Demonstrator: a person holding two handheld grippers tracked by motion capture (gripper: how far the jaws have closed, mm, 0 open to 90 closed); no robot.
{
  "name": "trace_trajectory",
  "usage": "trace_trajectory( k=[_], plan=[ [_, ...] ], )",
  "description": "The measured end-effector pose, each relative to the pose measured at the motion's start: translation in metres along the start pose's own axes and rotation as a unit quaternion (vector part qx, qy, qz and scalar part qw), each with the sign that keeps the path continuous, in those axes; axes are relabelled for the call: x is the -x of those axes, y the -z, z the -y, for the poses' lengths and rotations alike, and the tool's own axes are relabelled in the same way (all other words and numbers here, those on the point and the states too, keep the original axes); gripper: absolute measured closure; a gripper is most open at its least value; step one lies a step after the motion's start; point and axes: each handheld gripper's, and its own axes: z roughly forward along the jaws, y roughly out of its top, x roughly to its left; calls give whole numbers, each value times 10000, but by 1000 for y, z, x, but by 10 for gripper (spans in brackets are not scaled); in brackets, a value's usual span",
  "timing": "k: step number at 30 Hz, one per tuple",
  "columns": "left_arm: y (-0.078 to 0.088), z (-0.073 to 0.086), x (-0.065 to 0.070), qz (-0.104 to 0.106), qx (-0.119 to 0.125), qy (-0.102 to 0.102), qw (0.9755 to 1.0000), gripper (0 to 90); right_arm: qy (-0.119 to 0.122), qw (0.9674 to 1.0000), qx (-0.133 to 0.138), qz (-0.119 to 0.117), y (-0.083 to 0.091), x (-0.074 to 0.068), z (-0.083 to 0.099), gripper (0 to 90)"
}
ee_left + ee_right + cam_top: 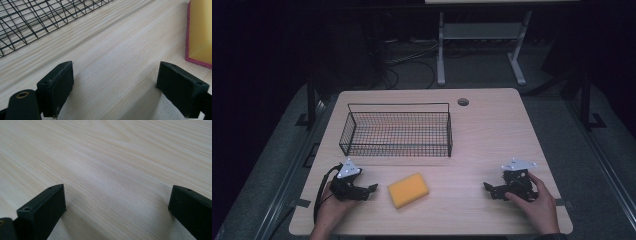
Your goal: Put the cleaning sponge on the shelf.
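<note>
A yellow sponge lies flat on the light wooden table near its front edge. In the left gripper view the sponge shows a pink underside at the right edge. My left gripper rests on the table just left of the sponge, open, nothing between its jaws. My right gripper rests on the table to the right of the sponge, well apart from it, open over bare wood. A black wire basket stands behind the sponge, with nothing in it.
A round cable hole sits near the table's far edge. The basket's mesh is at the upper left of the left gripper view. A white desk frame and cables lie on the dark floor beyond.
</note>
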Motion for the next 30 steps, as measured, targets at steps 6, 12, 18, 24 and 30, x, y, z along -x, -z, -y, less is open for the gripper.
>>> trace_trajectory(
  k=[6,12,18,24,30],
  plan=[
    [0,0,0,-9,-7,-4,10000,136,-3,10000,-2,0,0,0,0,3],
    [3,-1,0,-26,-5,39,10000,183,-27,10000,-12,3,0,0,0,3],
    [13,-6,-2,168,-116,123,9997,517,-18,10000,-13,-2,0,0,0,3],
    [19,-17,1,449,-183,83,9988,896,4,10000,-7,3,0,0,0,4],
    [15,-27,2,623,-404,63,9972,897,8,10000,-3,1,0,0,0,3]
  ],
)
